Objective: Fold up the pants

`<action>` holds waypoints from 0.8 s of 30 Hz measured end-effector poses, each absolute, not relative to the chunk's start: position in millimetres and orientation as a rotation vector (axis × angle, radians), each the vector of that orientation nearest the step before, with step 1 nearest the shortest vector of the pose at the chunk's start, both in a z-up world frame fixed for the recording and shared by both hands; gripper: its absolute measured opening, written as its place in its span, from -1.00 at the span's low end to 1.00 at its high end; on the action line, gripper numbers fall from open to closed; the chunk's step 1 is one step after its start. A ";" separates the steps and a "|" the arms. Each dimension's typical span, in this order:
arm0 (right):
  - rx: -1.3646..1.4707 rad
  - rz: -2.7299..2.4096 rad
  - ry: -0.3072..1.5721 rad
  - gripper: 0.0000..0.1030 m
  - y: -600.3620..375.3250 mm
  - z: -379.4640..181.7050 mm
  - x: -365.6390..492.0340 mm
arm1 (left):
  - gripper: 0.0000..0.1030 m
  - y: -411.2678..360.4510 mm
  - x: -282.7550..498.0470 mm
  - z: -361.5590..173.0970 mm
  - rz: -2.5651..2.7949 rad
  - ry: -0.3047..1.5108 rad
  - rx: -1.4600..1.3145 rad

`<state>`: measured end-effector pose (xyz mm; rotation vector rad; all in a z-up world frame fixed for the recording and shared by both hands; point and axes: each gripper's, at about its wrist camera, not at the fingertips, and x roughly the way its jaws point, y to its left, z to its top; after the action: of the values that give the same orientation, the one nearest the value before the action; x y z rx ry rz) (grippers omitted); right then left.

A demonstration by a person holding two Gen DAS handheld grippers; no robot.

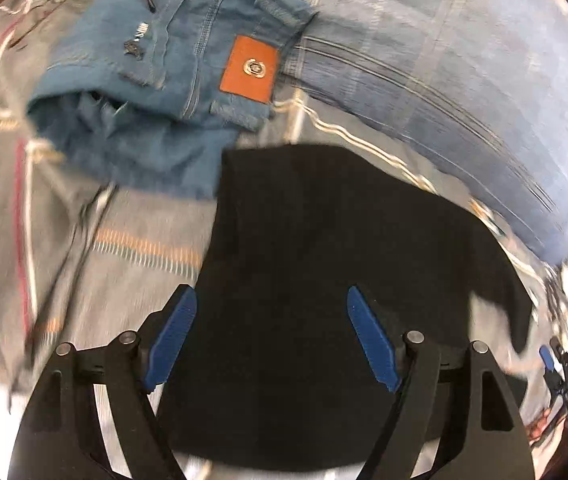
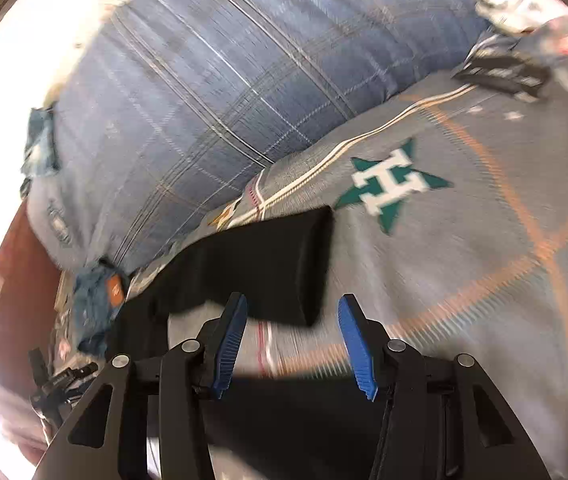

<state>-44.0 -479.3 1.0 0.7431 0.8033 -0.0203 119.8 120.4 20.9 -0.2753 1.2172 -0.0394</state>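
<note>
Left wrist view: looks forward and down between open blue pads [image 1: 173, 338], close over black pants [image 1: 324, 280] on a gray bedspread [image 1: 135, 240], with folded jeans [image 1: 155, 88] just past them and a blue pillow [image 1: 444, 80] beyond. Right wrist view: also close and low over the bedspread [image 2: 464, 280], looking along the pants [image 2: 267, 268] between its own pads [image 2: 358, 346], pillow [image 2: 203, 100] behind. Shared by both: pants, jeans [image 2: 95, 304], pillow and bedspread, plus the other gripper at one edge, right gripper [image 1: 564, 372] in the left view and left gripper [image 2: 59, 384] in the right view.
</note>
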 end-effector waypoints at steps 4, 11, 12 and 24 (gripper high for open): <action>0.731 -0.089 0.876 -0.03 -473.3 -29.4 8.7 | 0.51 89.6 156.2 0.1 -0.026 1.252 -0.286; 0.477 -0.071 0.808 -0.90 -472.5 -3.6 33.7 | -0.48 71.2 160.4 -12.0 0.001 1.267 -0.162; 0.484 -0.095 0.785 -0.90 -484.5 1.2 36.6 | -0.48 73.2 164.3 -15.9 0.006 1.275 -0.179; 0.574 -0.160 0.819 -0.47 -525.6 -22.5 40.4 | -0.24 139.9 155.2 68.4 -0.072 1.146 -0.319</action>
<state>40.4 -525.6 -22.5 0.5739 0.8189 -0.1600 155.2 139.9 68.4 -0.3191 1.1464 -0.0718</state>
